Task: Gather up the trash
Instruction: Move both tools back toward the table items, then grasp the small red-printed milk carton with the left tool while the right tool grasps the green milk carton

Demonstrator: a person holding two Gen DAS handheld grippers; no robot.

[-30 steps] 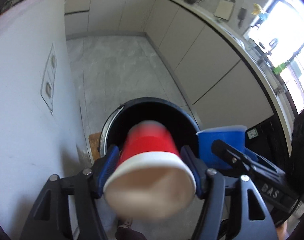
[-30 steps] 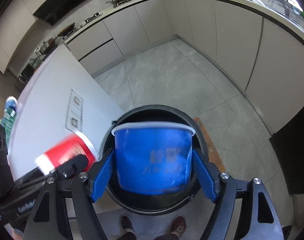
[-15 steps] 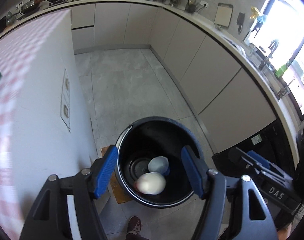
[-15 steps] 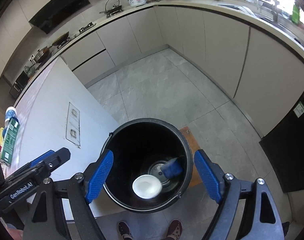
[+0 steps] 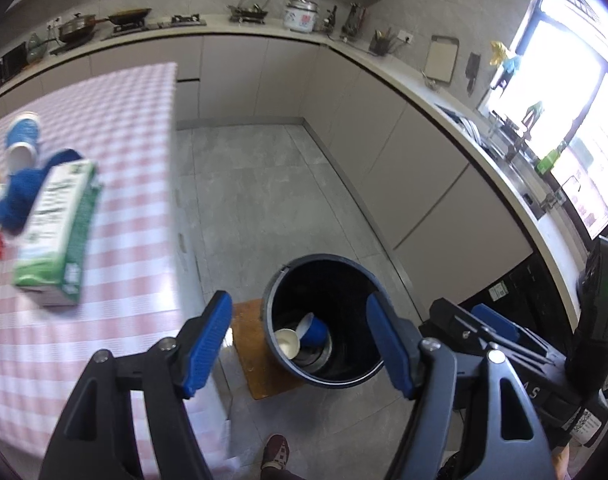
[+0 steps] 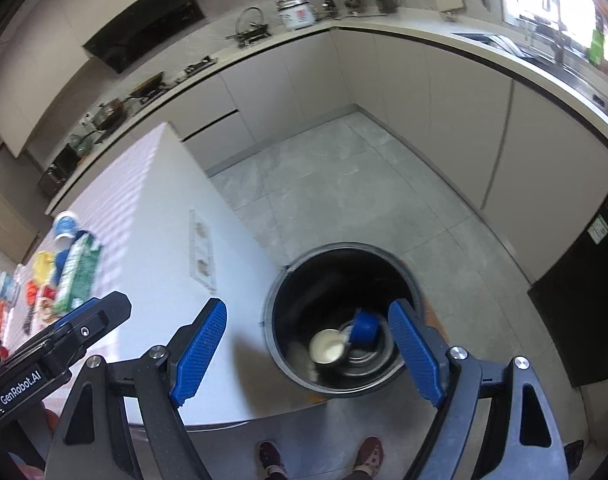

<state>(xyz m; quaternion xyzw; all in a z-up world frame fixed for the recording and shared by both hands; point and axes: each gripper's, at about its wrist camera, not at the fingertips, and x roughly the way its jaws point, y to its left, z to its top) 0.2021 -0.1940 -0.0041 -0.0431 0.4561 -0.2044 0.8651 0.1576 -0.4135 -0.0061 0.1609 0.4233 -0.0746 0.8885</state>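
A black round bin (image 5: 359, 280) stands on the floor beside the table; it also shows in the right wrist view (image 6: 407, 276). Inside lie a blue cup (image 5: 313, 330) (image 6: 363, 326) and a cup showing its white mouth (image 5: 287, 343) (image 6: 326, 346). My left gripper (image 5: 300, 346) is open and empty, high above the bin. My right gripper (image 6: 307, 354) is open and empty, also above the bin. On the checked table (image 5: 124, 152) lie a green and white carton (image 5: 58, 236) (image 6: 76, 276), a blue cup on its side (image 5: 22, 138) (image 6: 64, 226) and a blue crumpled item (image 5: 22, 192).
More coloured wrappers lie at the table's left edge (image 6: 36, 280). A brown mat (image 5: 260, 360) lies under the bin. Grey cabinets (image 5: 423, 184) and a worktop with pots run along the back and right. The person's shoes (image 6: 315, 456) show below.
Both grippers opened: the red cup and the blue cup dropped into the bin. Both grippers then rose and swung back, bringing the table top into view.
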